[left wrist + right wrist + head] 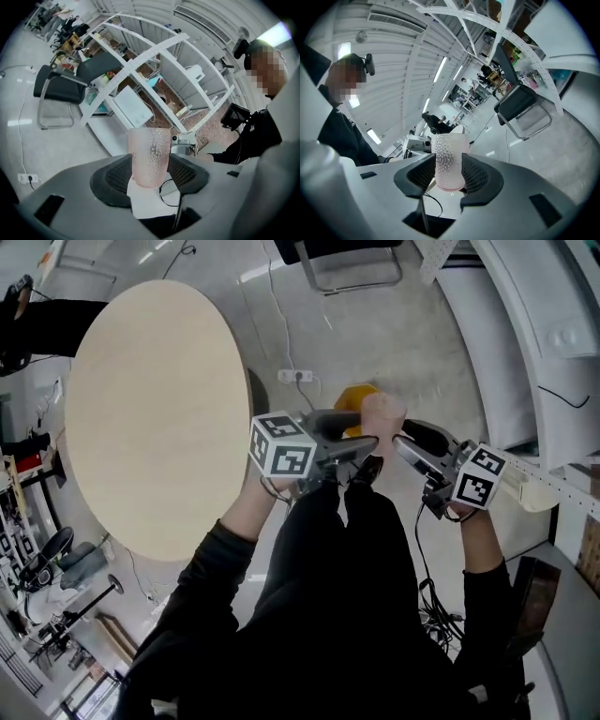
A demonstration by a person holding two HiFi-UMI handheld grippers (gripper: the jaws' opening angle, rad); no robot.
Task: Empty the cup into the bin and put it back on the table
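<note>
A pink dimpled cup [382, 412] hangs in the air over the person's black-clad legs, gripped from both sides. My left gripper [367, 434] reaches it from the left and is shut on it; in the left gripper view the cup [149, 157] stands between the dark ribbed pads [117, 176] of that gripper [150, 172]. My right gripper [401, 435] comes from the right and is also shut on the cup [449, 159], whose sides meet this gripper's [449, 172] pads [476, 176]. An orange-yellow thing [352, 396], perhaps the bin, shows just behind the cup, mostly hidden.
The round pale table [159, 418] lies to the left. A power strip [298, 376] and cables [436, 606] are on the grey floor. A black chair [352, 263] stands at the top, white shelving [553, 352] at the right.
</note>
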